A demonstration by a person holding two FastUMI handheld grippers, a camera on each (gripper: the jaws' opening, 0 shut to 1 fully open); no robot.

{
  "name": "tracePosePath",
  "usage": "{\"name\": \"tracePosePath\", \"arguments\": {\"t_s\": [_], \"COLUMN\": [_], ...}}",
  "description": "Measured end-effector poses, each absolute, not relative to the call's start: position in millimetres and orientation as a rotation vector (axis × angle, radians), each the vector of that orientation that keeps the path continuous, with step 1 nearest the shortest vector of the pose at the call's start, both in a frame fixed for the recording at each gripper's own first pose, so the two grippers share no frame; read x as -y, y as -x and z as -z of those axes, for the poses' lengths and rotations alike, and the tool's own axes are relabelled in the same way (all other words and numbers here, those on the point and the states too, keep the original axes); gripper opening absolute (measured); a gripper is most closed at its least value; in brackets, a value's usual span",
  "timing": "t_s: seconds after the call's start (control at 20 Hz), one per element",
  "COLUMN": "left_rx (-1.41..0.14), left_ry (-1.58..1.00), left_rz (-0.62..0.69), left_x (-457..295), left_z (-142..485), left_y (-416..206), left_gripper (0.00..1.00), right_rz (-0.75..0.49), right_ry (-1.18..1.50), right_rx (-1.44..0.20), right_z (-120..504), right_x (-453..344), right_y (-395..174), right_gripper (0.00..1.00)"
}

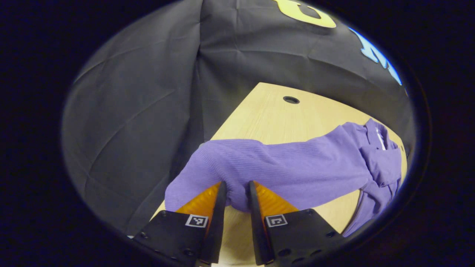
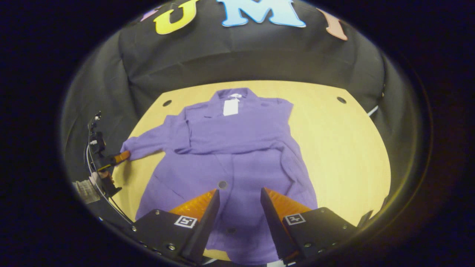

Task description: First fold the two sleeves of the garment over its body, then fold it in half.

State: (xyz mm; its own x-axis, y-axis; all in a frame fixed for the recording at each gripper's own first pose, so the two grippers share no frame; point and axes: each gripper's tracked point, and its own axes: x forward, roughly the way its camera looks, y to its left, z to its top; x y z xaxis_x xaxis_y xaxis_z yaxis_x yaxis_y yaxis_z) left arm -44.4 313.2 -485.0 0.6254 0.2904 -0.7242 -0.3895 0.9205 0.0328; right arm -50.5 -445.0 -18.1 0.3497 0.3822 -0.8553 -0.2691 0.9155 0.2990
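Observation:
A purple long-sleeved garment [image 2: 237, 148] lies spread on the wooden table [image 2: 341, 148], collar at the far side with a white tag [image 2: 231, 106]. One sleeve [image 2: 237, 146] lies folded across the body. The other sleeve [image 1: 282, 167] stretches out sideways to the table's edge. My left gripper [image 1: 236, 185] is shut on that sleeve's cuff end; it appears in the right gripper view as the left gripper [image 2: 124, 155] at the table's left edge. My right gripper [image 2: 240, 191] hovers open over the garment's lower middle, with nothing between its fingers.
The table has small round holes [image 2: 341, 99] near its far corners and another hole [image 1: 291, 99] near the sleeve. Black cloth walls close in on the far and left sides. A person's hand [image 2: 87, 189] holds the left gripper beside the table.

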Motion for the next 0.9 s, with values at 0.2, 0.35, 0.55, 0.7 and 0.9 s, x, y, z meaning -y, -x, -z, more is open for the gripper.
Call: {"name": "tracePosePath", "arguments": {"t_s": [0.2, 0.35, 0.55, 0.7, 0.9], "left_rx": [-0.839, -0.879, -0.89, -0.838, -0.739], "left_ry": [0.079, -0.002, -0.035, -0.066, -0.091], "left_rz": [-0.436, -0.433, -0.346, -0.254, -0.121], "left_x": [-306, -299, -276, -239, -172], "left_z": [486, 486, 478, 448, 400], "left_y": [42, 36, 20, -1, -44], "left_gripper": [0.12, 0.06, 0.06, 0.07, 0.07], "right_rz": [-0.361, -0.321, -0.285, -0.243, -0.211], "right_ry": [-0.111, -0.098, -0.115, -0.166, -0.178], "right_rx": [-1.207, -1.235, -1.269, -1.291, -1.303], "right_z": [38, 50, 61, 68, 76], "right_x": [476, 494, 507, 516, 528], "right_y": [77, 90, 105, 112, 118], "right_gripper": [0.71, 0.7, 0.7, 0.69, 0.69]}}
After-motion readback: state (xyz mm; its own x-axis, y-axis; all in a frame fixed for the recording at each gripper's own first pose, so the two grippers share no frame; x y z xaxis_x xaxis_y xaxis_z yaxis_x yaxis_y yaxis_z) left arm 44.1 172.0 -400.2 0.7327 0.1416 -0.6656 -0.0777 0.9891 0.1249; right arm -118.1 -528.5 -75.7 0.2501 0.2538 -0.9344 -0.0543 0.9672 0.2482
